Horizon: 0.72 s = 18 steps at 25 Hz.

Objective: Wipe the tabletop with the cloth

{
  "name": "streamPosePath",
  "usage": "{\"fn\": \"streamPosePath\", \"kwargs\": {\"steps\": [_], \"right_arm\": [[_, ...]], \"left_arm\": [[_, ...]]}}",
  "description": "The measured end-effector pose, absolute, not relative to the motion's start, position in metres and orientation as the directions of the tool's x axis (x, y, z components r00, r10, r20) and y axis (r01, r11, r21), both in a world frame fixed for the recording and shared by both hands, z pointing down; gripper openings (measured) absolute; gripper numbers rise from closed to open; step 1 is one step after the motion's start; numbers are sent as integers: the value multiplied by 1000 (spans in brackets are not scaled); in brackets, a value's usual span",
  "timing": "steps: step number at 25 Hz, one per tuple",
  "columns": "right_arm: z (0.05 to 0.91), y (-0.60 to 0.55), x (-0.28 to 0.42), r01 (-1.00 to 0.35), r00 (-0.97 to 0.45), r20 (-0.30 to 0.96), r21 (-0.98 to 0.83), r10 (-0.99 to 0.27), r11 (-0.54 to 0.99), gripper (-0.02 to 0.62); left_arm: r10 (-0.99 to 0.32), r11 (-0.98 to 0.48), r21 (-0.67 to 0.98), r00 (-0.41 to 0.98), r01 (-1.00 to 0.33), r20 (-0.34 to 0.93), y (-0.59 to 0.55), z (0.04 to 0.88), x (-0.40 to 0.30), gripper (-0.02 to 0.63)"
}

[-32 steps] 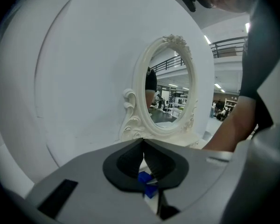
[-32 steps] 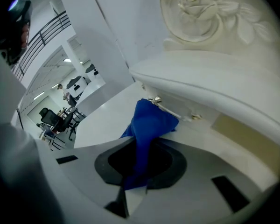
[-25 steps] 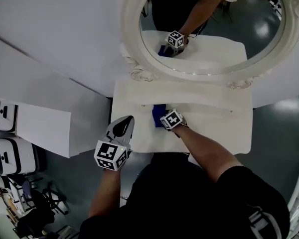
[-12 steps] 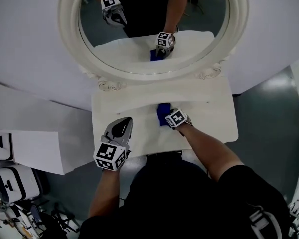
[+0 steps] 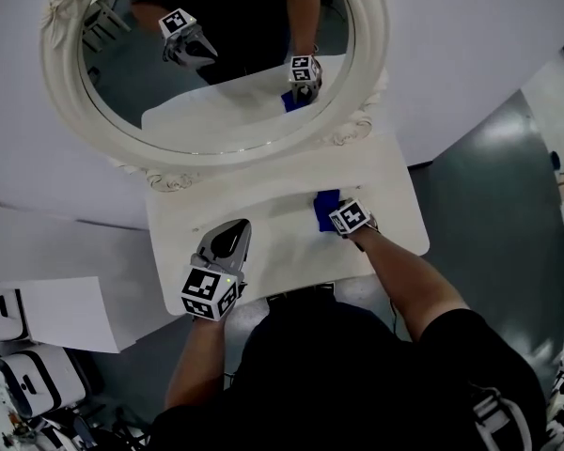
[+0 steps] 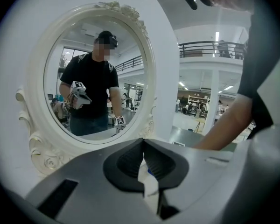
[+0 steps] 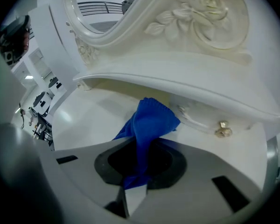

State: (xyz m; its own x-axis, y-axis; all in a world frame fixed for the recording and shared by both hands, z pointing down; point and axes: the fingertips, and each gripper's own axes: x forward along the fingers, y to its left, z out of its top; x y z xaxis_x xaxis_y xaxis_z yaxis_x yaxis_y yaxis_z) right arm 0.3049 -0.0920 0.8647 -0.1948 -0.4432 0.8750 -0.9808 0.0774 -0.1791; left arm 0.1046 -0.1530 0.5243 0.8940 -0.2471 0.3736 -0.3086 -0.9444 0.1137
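Blue cloth, bunched, clamped in right gripper jaws, on white tabletop, right half.

One cloth, two grippers, one mirror (oval, ornate), one tabletop.

We see a pale grey wall across the top of the head view, w/ an oval mirror in an ornate white frame upper left. Below it, mid-frame, stands a white dressing table. Dark glossy floor at right, w/ a bright light patch. Lower left: a white panel and white cases. In the left gripper view, upper right: a railed balcony, ceiling strip light and white column.
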Motion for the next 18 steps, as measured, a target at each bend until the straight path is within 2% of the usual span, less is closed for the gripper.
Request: {"fn": "streamPosePath", "kwargs": {"steps": [9,18], "right_arm": [[867,-38,385,-983,-112,883,-165,-456,-78,41],[864,1,438,-986,-34,904,-98,-425,-131,42]], "left_arm": [[-182,-964,112,906,-241,381,-137,529,144,12],[-138,-975,113,916,-193,376,-125,526,170,12]]}}
